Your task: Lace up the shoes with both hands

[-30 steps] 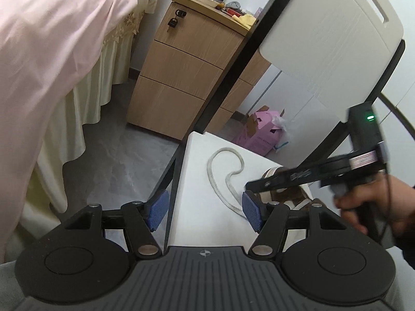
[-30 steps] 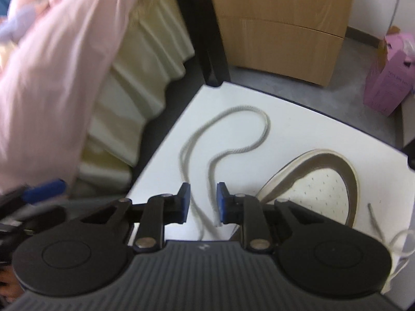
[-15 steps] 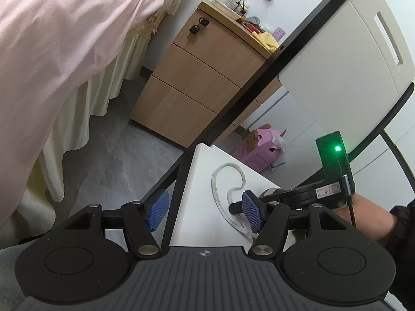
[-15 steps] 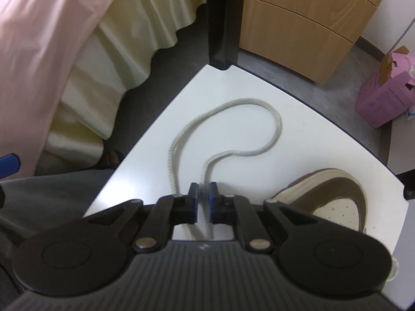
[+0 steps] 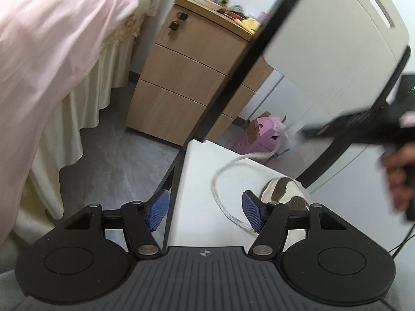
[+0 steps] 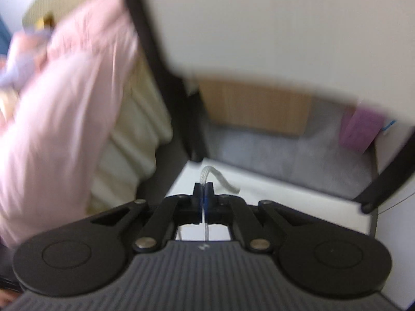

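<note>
Your right gripper point(image 6: 203, 189) has just clamped the lace point(image 5: 220, 197) and lifted it off the chair seat point(image 5: 197, 181)

Half a second ago those tongs stood a little apart over the cord; now they are together on it, a short end poking out past the tips. Your left gripper point(image 5: 205, 211) stays wide apart, holding nothing, above the seat's left edge. The rest of the lace curves across the seat toward the shoe point(image 5: 282, 191) by the right edge. I judge you now have an end to feed toward an eyelet, though no eyelet shows
</note>
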Tool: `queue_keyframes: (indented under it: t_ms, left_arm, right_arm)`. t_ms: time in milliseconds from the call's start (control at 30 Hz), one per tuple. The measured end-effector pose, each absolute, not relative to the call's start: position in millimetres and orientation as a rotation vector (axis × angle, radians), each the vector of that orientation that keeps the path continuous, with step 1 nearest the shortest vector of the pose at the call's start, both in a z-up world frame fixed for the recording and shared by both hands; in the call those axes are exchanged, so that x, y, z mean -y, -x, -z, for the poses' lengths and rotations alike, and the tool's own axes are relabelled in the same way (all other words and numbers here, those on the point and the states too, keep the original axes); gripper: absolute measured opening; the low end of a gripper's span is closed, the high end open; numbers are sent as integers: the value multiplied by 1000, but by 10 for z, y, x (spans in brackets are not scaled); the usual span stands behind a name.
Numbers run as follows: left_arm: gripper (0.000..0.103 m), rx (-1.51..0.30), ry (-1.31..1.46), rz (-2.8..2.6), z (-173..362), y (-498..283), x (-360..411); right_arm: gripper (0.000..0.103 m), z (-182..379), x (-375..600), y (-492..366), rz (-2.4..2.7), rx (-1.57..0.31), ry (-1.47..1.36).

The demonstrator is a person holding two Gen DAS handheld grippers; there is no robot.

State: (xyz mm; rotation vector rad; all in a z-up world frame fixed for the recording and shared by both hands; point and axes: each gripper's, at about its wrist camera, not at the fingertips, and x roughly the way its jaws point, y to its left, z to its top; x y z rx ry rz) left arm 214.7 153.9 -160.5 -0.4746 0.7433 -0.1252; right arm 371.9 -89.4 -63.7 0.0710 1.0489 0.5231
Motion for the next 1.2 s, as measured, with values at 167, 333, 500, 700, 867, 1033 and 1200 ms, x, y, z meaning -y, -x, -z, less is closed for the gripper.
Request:
queue_keyframes:
  t_ms: [167, 333, 500, 700, 867, 1033, 1200]
  left_arm:
    - [67, -751, 440, 151, 1637, -2184, -1336]
    - [67, -753, 420, 184, 1661, -2220, -1189]
    - [67, -727, 407, 243, 1642, -2237, -1022]
    - [67, -670, 383, 376, 1545, -2178, -818]
    - [67, -617, 331, 461, 1491, -2122, -700]
    - [67, -570, 304, 545, 1461, -2050, -569]
    - [67, -494, 255, 620, 1406, -1937, -438]
  right_arm:
    - [2, -170, 1639, -3651, -460, -890, -223]
    - [2, -968, 2307, -3489, -405, -715, -313]
    - [2, -1463, 2788, -3213, -314, -564, -326]
    - [2, -1247, 3254, -2853, -127, -497, -306]
    - [2, -595, 3354, -2674, -149, -608, -428]
    - [2, 245, 2998, -2584, -245, -732, -618]
    - [2, 892, 2375, -2570, -340, -833, -773]
